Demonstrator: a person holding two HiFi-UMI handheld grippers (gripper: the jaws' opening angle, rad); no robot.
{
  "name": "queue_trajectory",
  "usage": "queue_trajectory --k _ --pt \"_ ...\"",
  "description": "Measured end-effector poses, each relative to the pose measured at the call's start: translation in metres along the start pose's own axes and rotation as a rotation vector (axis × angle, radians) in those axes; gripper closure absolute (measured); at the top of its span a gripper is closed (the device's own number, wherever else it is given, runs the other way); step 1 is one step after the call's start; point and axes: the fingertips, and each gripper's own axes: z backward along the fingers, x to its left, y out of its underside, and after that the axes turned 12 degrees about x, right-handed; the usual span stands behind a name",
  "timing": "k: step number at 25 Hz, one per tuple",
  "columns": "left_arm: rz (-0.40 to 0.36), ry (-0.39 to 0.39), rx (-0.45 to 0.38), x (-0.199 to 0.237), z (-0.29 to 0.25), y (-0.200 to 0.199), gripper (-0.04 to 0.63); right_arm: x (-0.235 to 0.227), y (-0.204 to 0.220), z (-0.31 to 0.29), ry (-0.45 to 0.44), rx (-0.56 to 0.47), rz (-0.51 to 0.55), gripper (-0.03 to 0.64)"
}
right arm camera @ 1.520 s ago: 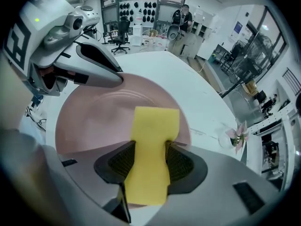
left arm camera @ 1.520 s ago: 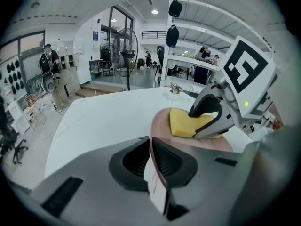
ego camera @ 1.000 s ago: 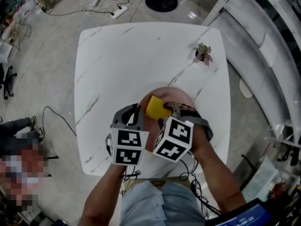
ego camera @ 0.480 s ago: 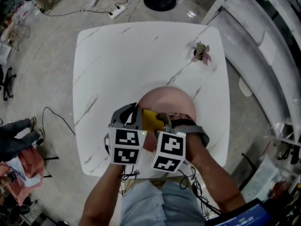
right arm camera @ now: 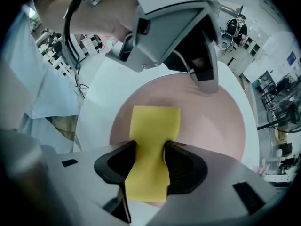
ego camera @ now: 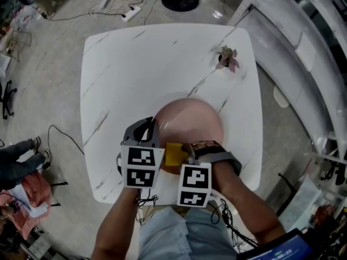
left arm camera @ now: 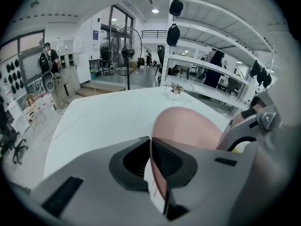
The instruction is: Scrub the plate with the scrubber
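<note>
Here the pink plate [ego camera: 190, 115] lies flat on the white, grey-veined table [ego camera: 135, 64], toward the edge nearest the person. The left gripper [left arm camera: 150, 142] has its jaws nearly together, pinched on the plate's near-left rim. In the left gripper view the thin pink edge runs straight between the two dark pads. The right gripper [right arm camera: 150, 147] points steeply down over the plate's near side. Its jaws stand at a middling width, squeezed on the yellow scrubber [right arm camera: 154, 126], which narrows at the waist where the pads press it. The scrubber's free end lies over the plate's inner surface, near the rim closest to the person. In the head view the two marker cubes sit side by side, just apart, with the scrubber showing between them. A small plant [ego camera: 226, 58] sits near the table's far right corner, well apart from the plate. On the floor beyond the table are a round black stand base [ego camera: 179, 0] and a white power strip [ego camera: 129, 14].
</note>
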Motion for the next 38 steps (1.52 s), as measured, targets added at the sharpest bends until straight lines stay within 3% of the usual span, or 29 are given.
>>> queue_trajectory --k 9,20,31,38 --pt "-0.002 -0.013 -0.004 0.004 -0.001 0.001 0.575 0.006 0.032 -0.006 -0.023 0.091 -0.024 0.411" --pt "-0.01 -0.036 -0.016 0.007 0.002 -0.001 0.575 -0.015 0.079 -0.012 0.002 0.216 -0.166 0.411" --pt "-0.024 -0.04 -0.025 0.004 0.006 -0.001 0.575 -0.055 0.106 -0.012 0.04 0.234 -0.349 0.408" --pt "-0.04 -0.05 -0.037 0.001 0.01 -0.005 0.574 -0.08 0.096 -0.007 0.054 0.163 -0.425 0.409"
